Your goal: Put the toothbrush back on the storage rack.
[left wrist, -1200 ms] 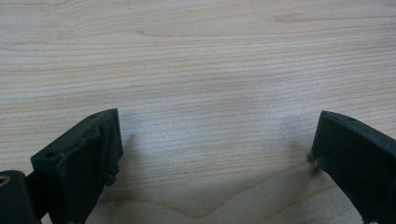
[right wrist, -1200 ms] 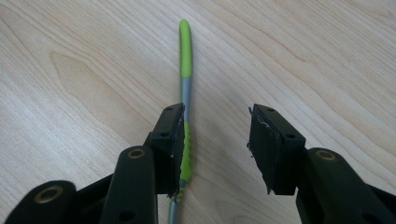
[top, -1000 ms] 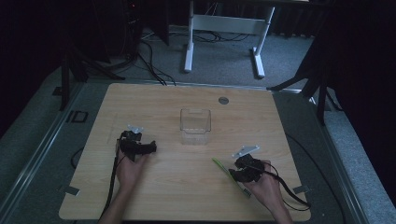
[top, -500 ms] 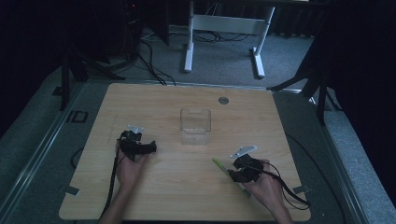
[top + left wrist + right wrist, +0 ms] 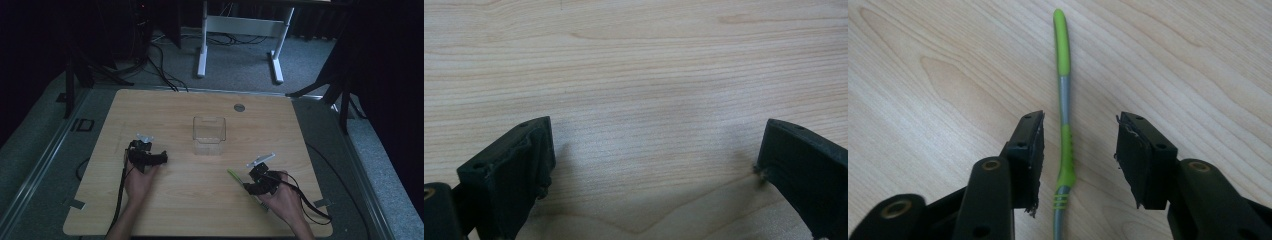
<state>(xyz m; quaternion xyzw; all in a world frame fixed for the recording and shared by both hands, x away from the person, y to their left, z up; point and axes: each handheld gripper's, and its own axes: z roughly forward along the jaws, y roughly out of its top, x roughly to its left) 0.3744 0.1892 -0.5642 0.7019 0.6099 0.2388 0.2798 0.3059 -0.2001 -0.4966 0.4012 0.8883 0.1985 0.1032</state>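
I'm hovering my right gripper (image 5: 1079, 150) low over the toothbrush (image 5: 1064, 125), jaws straddling its green and grey handle. They have just been closing in a little, yet they are standing apart with the handle between them, neither pad pressing on it. The toothbrush is lying flat on the table (image 5: 200, 210), near the front right, running away from my right hand (image 5: 280, 200) toward the middle. In the high view the right gripper (image 5: 252, 181) is sitting right over it. My left gripper (image 5: 651, 165) is resting spread wide, nothing but bare wood between its jaws, well apart on the left (image 5: 150, 159). The clear box (image 5: 209, 135) is standing between and beyond both grippers.
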